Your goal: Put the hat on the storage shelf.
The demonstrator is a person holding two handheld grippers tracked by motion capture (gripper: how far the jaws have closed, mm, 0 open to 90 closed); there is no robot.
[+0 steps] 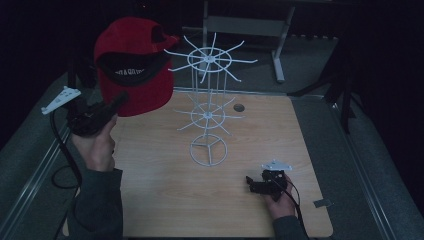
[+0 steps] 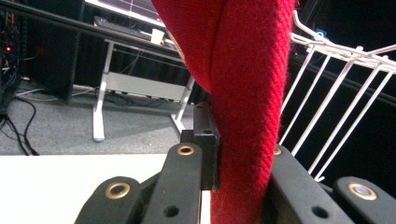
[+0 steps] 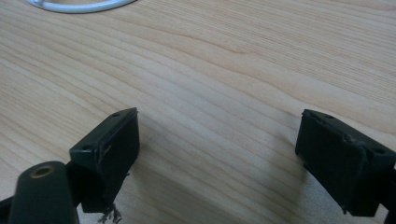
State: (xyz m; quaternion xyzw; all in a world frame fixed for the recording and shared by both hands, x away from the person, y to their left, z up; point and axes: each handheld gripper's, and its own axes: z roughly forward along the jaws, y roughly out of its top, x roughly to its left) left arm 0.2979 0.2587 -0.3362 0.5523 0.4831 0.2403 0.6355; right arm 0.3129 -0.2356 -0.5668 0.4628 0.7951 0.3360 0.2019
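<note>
Left gripper [image 1: 117, 100]: raised at the table's left edge, jaws clamped on the brim of the red cap; in the left gripper view the red fabric [image 2: 247, 107] sits pinched between the two black pads
Red cap [image 1: 131, 65]: carried in the air, upper left of the scene, opening turned toward the camera, its far edge just beside the top tier of the rack, whether touching a prong cannot be told
Wire rack [image 1: 209, 107]: white, two tiers of radiating prongs on a thin stem, ring base resting on the table near its middle; every prong bare
Table [image 1: 165, 200]: light wood top, a small dark round inset beyond the rack, a grey tab at the right edge
Right gripper [image 1: 255, 184]: resting low on the table at the lower right, well apart from the rack; jaws spread wide with nothing between them, bare wood grain visible past the pads [image 3: 109, 149]
Progress, judged: cap picked up and lifted to prong height, so the pickup is done; hanging it on a prong and letting go are left
Stage: roughly midway, approach to the rack
</note>
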